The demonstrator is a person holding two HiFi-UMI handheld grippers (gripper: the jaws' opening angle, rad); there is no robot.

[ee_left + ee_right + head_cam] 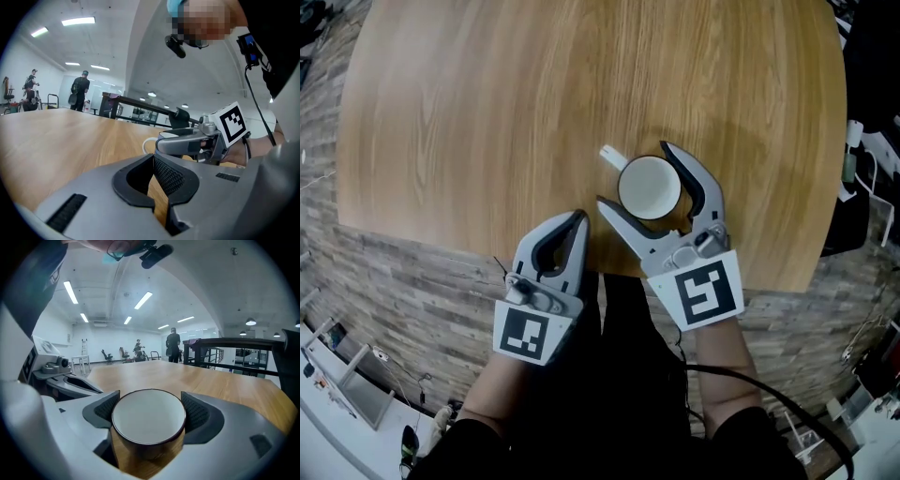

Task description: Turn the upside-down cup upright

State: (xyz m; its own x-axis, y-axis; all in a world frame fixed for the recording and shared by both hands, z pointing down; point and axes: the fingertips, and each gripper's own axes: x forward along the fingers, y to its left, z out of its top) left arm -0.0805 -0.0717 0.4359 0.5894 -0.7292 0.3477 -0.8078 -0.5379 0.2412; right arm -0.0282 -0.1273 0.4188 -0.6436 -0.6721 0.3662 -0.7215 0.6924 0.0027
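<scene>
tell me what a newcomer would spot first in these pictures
A white cup with a handle stands near the front edge of the round light wooden table, right between the wide-open jaws of the right gripper. Just to its left, the left gripper is shut with nothing in it, at the table's near edge.

you're in a big open lab hall: strip lights (70, 291) overhead, people (173, 345) and office chairs (107, 355) at twelve o'clock.
</scene>
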